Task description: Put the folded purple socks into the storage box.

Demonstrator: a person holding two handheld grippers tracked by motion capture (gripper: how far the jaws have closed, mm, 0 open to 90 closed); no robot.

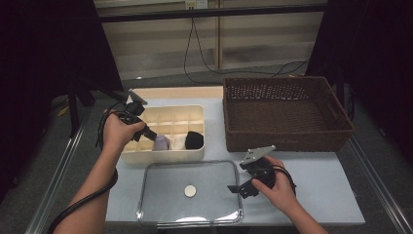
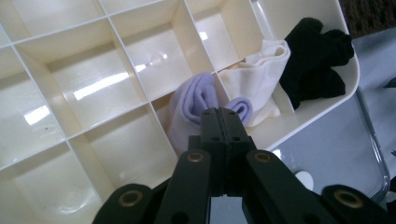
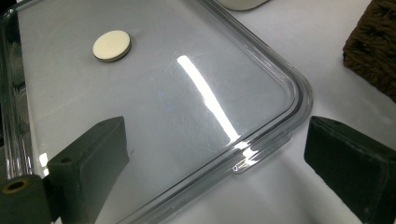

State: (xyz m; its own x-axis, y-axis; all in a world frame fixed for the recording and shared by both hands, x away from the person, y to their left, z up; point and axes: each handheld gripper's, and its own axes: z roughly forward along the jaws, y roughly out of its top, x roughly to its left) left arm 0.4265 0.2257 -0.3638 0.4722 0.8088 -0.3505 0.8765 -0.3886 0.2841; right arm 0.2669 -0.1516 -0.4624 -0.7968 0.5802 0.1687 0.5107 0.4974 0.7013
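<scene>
Pale surface (image 1: pixel 316 180) carries the divided box (image 1: pixel 195 155), where my left tool (image 2: pixel 223 113) is clenched on the lilac sock (image 2: pixel 189 105) to lift it, while my right tool (image 3: pixel 215 154) waits released beside it over the clear lid (image 3: pixel 154 107).

Bare table (image 1: pixel 316 180) right of clear lid (image 1: pixel 160 195)

I see the lavender sock (image 2: pixel 189 105) folded into a soft roll, sitting in a front-row compartment of the cream divided organizer box (image 2: pixel 93 88) — its rounded end bulges above the divider. In the next cell over lies a white sock (image 2: pixel 257 79), folded and leaning against the partition, and in the corner cell beyond that, a black sock (image 2: pixel 317 60) bunched up. From the high view, the box (image 1: pixel 165 155) rests on the worktop's left side with the three socks lined along its near edge.
</scene>
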